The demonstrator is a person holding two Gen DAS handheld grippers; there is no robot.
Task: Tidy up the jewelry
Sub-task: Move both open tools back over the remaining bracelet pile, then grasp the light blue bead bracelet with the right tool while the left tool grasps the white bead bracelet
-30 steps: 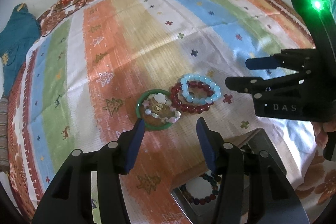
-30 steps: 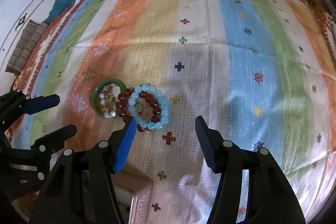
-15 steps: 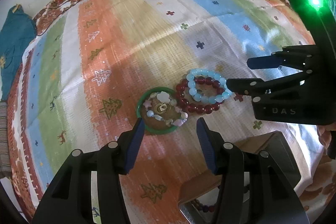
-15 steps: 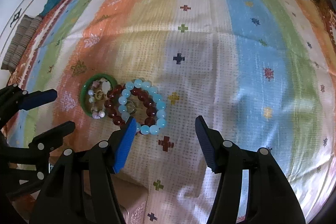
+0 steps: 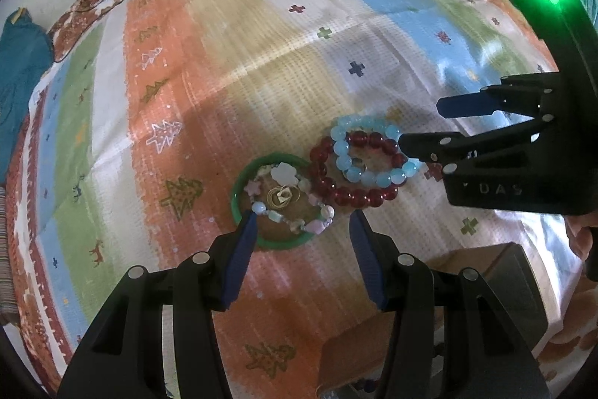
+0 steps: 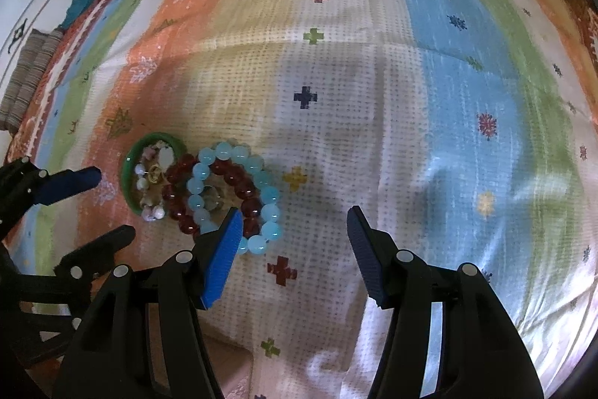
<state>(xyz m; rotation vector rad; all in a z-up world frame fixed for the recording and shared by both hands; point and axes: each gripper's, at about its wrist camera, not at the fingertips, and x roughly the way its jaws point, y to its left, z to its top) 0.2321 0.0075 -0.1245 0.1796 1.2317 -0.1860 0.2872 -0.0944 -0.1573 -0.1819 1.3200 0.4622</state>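
Blue-padded and spread apart, the left gripper (image 5: 302, 234) hangs empty above the near rim of the green bangle (image 5: 243, 208), its jaws straddling the lower arc of the pastel charm bracelet (image 5: 287, 217) that lies inside the ring. The right gripper (image 6: 289, 230) is likewise parted and holds nothing; its left pad hovers over the near edge of the pale blue bead bracelet (image 6: 267, 197), with the other pad out over bare striped cloth (image 6: 373, 62).

All the jewelry sits in one cluster on that cloth: the bangle with the charm bracelet and a small gold piece (image 5: 282, 195) in its middle, and just beside it the dark red bead bracelet (image 5: 355, 195) with the blue one lying across it. A box (image 5: 504, 283) shows at the lower edge of the left view, probably the place these go, though little of its inside can be seen.

To pick well, I would settle on one piece per gripper. The left should come down with one pad inside the bangle and one outside, so it pinches the rim alone and does not drag the charms. The right should shift toward the blue beads until a single strand lies between its pads, clear of the red beads beneath. Close gently, since round beads roll, and lift straight up so the overlapped bracelets part cleanly.
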